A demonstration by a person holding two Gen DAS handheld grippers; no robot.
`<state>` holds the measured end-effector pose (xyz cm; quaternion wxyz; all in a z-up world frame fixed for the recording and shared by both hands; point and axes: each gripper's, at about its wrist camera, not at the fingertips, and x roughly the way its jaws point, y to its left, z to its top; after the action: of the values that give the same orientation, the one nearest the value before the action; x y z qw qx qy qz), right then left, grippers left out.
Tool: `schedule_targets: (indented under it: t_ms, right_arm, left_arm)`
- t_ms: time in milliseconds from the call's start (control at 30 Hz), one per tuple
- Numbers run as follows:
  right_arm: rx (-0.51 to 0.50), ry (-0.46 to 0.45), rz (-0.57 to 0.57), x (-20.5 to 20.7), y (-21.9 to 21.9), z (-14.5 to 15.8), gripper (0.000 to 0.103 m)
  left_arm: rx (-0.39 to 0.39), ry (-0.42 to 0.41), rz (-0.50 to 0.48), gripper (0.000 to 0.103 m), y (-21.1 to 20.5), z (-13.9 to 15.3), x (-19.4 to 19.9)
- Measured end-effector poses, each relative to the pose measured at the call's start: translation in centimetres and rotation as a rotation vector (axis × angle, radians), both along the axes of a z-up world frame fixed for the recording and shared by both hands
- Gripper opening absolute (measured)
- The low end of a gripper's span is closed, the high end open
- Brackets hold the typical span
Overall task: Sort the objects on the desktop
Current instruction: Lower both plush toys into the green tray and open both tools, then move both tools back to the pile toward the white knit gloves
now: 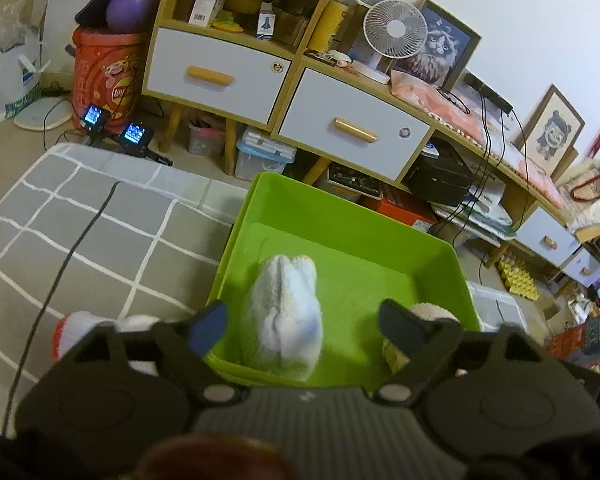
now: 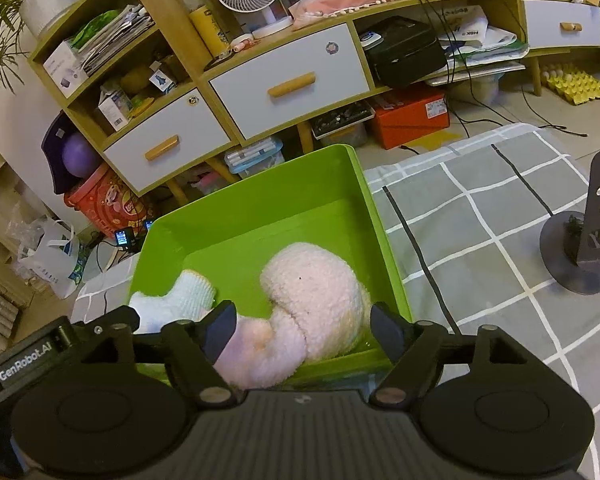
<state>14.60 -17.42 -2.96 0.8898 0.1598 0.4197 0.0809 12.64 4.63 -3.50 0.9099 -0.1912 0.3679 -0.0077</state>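
Note:
A green plastic bin (image 1: 340, 216) stands on a grey checked cloth (image 1: 80, 240). In the left wrist view a white and pale blue sock bundle (image 1: 286, 316) lies in the bin between the open jaws of my left gripper (image 1: 306, 326), and a beige fuzzy item (image 1: 428, 314) shows behind the right finger. In the right wrist view a pink fuzzy sock bundle (image 2: 312, 304) lies in the bin (image 2: 260, 204), between the open jaws of my right gripper (image 2: 302, 332). The white-blue sock (image 2: 180, 298) lies to its left. A red and white item (image 1: 74, 328) lies outside the bin on the cloth.
A wooden cabinet with white drawers (image 1: 220, 68) and fans (image 1: 396, 28) stands behind the bin. A black cable (image 1: 76, 248) runs across the cloth. A dark metal stand (image 2: 584, 248) sits on the cloth at the right. Boxes and a red drum (image 1: 108, 76) crowd the floor.

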Motion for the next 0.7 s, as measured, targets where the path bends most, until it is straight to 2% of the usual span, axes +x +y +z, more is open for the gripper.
schedule_targets:
  t_ms: [167, 533, 700]
  right_arm:
    - [-0.006, 0.01, 0.016, -0.8, 0.0, 0.8, 0.084]
    - [-0.085, 0.07, 0.075, -3.3, 0.4, 1.9, 0.088]
    - [-0.075, 0.128, 0.067, -4.2, -0.7, 1.7, 0.088]
  left_arm:
    - [0.026, -0.002, -0.028, 0.102, -0.7, 1.2, -1.2]
    - [0.091, 0.03, -0.068, 0.102, -1.7, 2.8, -3.9]
    - [0.111, 0.065, -0.083, 0.102, -1.1, 3.1, -5.2]
